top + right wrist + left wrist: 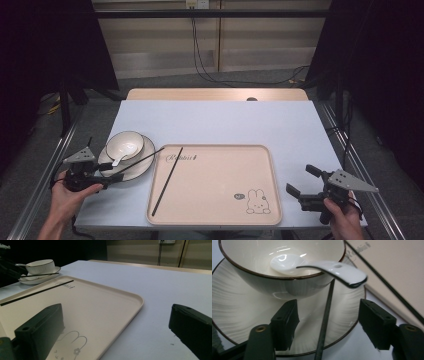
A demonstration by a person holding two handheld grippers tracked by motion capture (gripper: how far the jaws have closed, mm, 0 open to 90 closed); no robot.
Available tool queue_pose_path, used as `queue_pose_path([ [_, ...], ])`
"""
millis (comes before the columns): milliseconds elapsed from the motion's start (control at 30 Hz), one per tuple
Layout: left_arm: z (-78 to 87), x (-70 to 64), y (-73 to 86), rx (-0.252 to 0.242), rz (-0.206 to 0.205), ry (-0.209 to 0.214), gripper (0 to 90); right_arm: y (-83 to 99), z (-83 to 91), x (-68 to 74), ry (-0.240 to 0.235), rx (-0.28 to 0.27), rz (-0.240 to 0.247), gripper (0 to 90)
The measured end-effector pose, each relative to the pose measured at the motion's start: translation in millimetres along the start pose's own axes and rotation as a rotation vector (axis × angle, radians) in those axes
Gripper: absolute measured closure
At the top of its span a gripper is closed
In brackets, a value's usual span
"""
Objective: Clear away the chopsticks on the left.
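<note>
Left gripper view: left gripper (325,322) gapes around a chopstick (325,320) on the plate (242,315); right gripper (306,182) spread wide.

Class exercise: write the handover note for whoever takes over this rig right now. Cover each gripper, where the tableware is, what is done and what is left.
Left gripper: open, a black chopstick lying between its jaws across the plate, not clamped.
Right gripper: open, empty, beside the tray at its right edge.
Bowl sits on the plate, left of the tray, white spoon resting in it.
Done: second chopstick lies on the tray.
Left, probably: clamp the plate chopstick and lay it beside the other.
</note>
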State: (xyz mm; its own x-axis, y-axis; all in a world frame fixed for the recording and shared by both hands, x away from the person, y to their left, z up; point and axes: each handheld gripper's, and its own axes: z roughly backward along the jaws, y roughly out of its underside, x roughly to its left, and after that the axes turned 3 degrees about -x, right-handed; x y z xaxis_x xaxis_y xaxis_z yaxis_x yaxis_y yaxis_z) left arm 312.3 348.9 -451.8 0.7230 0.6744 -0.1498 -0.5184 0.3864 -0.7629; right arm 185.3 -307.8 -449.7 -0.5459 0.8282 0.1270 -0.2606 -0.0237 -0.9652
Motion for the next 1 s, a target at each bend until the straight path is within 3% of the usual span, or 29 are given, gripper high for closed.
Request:
queue_pose_path([
  [133, -2.9, 1.8, -1.0, 0.018, 0.003, 0.005, 46.7, 0.1, -0.3, 0.1, 0.008, 0.005, 0.000, 0.0],
  [267, -9.7, 1.1, -2.4, 0.048, -0.005, -0.010, 50.9, 0.0, -0.2, -0.1, 0.011, 0.005, -0.001, 0.0],
  [533, -14.4, -1.7, -4.1, 0.069, -0.026, -0.026, 45.5, 0.2, -0.4, 0.0, 0.015, 0.007, -0.001, 0.0],
  [733, -13.5, -4.9, -5.3, 0.080, -0.043, -0.032, 67.2, 0.5, -1.0, -0.2, 0.011, 0.009, -0.007, 0.0],
  [1000, -14.7, -9.4, -9.5, 0.093, -0.089, -0.005, 83.7, 0.6, -1.1, 0.2, 0.013, 0.013, -0.010, 0.0],
])
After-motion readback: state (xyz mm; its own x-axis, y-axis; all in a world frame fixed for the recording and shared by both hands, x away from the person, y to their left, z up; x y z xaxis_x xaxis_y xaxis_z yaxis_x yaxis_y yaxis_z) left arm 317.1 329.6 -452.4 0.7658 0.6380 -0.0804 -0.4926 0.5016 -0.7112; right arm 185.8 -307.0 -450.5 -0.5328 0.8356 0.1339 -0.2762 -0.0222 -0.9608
